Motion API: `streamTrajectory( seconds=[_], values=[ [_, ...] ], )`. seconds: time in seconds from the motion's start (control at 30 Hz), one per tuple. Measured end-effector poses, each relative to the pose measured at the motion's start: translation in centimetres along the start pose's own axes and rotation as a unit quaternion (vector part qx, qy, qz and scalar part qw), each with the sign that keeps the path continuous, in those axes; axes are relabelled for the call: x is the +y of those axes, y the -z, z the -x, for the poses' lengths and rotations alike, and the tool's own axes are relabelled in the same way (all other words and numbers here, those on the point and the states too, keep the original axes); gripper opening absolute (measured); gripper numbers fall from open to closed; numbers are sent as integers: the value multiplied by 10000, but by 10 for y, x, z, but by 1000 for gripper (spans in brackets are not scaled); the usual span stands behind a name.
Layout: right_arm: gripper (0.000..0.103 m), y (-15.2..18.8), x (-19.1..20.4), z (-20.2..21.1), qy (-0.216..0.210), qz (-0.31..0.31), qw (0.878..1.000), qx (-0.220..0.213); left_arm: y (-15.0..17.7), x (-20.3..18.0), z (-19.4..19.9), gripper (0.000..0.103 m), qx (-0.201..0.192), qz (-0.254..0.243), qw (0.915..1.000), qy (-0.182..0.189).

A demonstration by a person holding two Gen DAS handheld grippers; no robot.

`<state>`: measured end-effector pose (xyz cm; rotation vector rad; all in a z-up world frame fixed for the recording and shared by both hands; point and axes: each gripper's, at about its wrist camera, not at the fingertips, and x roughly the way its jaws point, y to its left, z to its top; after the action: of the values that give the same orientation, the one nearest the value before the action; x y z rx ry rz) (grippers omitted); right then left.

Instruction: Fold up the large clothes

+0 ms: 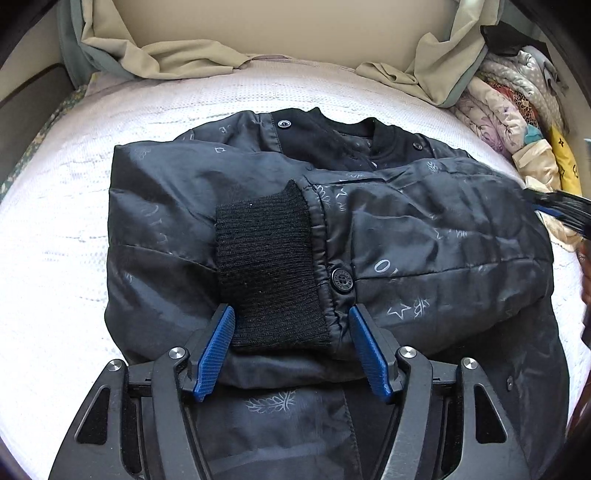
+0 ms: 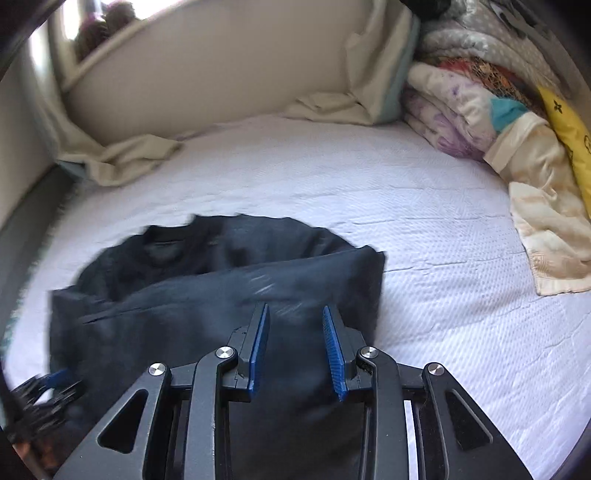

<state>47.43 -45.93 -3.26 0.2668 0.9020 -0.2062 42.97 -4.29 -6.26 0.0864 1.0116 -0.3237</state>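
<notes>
A black printed jacket (image 1: 406, 229) lies on the white bedcover (image 1: 55, 240), with both sleeves folded across its front. The black ribbed cuff (image 1: 269, 269) of one sleeve lies in the middle. My left gripper (image 1: 291, 317) is open, its blue pads on either side of the cuff's near edge, holding nothing. In the right wrist view the jacket (image 2: 207, 295) is blurred. My right gripper (image 2: 295, 314) is open above the jacket's right part, empty. The right gripper also shows at the left wrist view's right edge (image 1: 561, 206), and the left gripper at the right wrist view's lower left (image 2: 40, 387).
A pile of folded patterned linens (image 2: 480, 110) lies along the right side of the bed. A beige cloth (image 1: 177, 55) is bunched at the headboard (image 1: 277, 26). White bedcover (image 2: 443, 295) lies to the right of the jacket.
</notes>
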Motion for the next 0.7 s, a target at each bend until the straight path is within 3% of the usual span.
streamTrajectory(
  seconds=[0.17, 0.37, 0.47, 0.57, 0.63, 0.7],
  values=[
    [26, 4, -17, -56, 101, -100, 9983, 571, 0, 2, -5, 72, 26, 33, 10000, 52],
    [25, 16, -16, -78, 201, 103, 9989, 422, 1, 1, -11, 72, 38, -43, 10000, -14],
    [25, 23, -12, -76, 260, 184, 9993, 197, 2, 0, -13, 72, 29, -75, 10000, -52],
    [25, 22, -12, -71, 264, 198, 9991, 275, 2, 0, -14, 73, 28, -71, 9999, -77],
    [25, 15, -10, -57, 286, 183, 9987, 392, 3, -2, -13, 73, 21, -93, 9999, -118],
    [25, 10, -6, -23, 196, 142, 9996, 112, 3, -3, -13, 73, 18, -110, 9998, -138]
  ],
)
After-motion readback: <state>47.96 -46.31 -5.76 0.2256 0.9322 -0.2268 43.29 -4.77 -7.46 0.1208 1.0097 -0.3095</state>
